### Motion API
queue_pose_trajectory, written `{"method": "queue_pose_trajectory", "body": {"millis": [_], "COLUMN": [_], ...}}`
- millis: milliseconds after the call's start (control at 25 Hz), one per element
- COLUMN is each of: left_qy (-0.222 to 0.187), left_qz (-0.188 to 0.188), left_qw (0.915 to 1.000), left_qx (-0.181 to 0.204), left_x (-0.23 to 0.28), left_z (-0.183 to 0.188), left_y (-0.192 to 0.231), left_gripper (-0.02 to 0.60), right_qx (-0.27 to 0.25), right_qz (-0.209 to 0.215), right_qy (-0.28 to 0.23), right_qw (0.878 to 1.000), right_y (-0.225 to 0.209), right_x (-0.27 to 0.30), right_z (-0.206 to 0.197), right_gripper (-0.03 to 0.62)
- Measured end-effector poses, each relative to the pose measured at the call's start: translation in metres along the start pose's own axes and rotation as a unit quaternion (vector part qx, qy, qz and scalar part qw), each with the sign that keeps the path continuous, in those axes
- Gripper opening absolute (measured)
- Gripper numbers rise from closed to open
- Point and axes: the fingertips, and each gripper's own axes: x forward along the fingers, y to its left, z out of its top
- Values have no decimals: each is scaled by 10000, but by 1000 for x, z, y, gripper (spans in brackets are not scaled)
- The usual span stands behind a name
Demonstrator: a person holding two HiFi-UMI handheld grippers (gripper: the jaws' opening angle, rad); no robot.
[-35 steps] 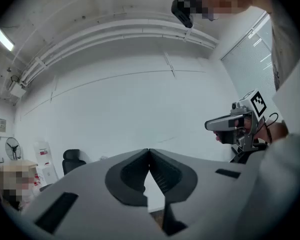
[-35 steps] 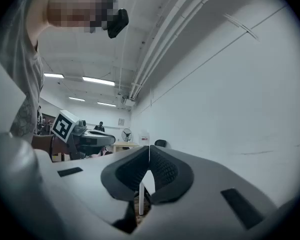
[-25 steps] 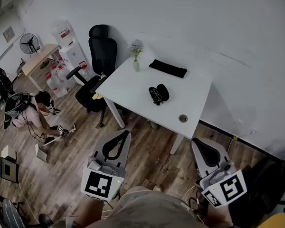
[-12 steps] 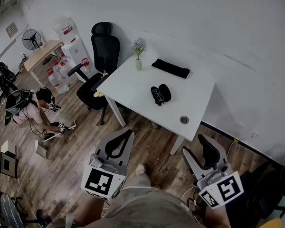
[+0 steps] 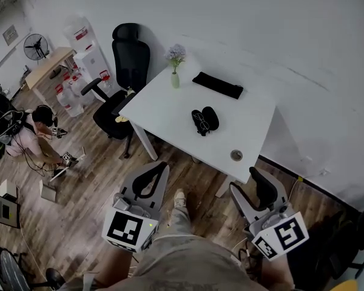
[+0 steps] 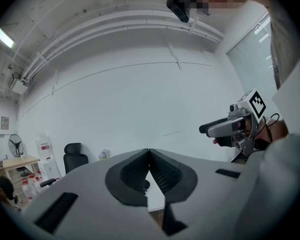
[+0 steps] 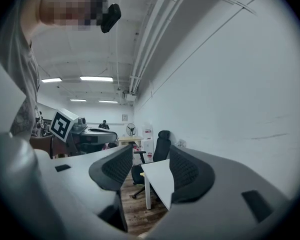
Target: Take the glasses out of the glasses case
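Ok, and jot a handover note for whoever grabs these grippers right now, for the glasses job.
Left gripper: shut, empty, held short of the table, over the floor.
Right gripper: open, empty, also short of the table.
Case: dark, mid-table, seems to lie open. It is too small to tell if the glasses are in it. Neither gripper touches it.
Done: nothing that shows.
Left: reach the case, steady it, lift the glasses out.
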Motion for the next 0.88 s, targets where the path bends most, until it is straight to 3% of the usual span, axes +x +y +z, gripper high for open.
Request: {"method": "queue_pose_trajectory", "body": {"millis": [480, 880], "left_qy": [291, 800], "left_qz": [-136, -582], "left_qw": [9986, 9943], "left_qx": [-424, -385], "left_x": [80, 182], "left_z": [-32, -83], "left_y": [75, 153], "left_gripper": [17, 17], "right_qx": [127, 562], "right_qz": [-127, -415], "right_qy": [548, 1470], "right_qw": [9983, 9867], "right_y": [-53, -121], "right_x": [109, 232], "right_z": [-26, -82], "right_gripper": [229, 230]}}
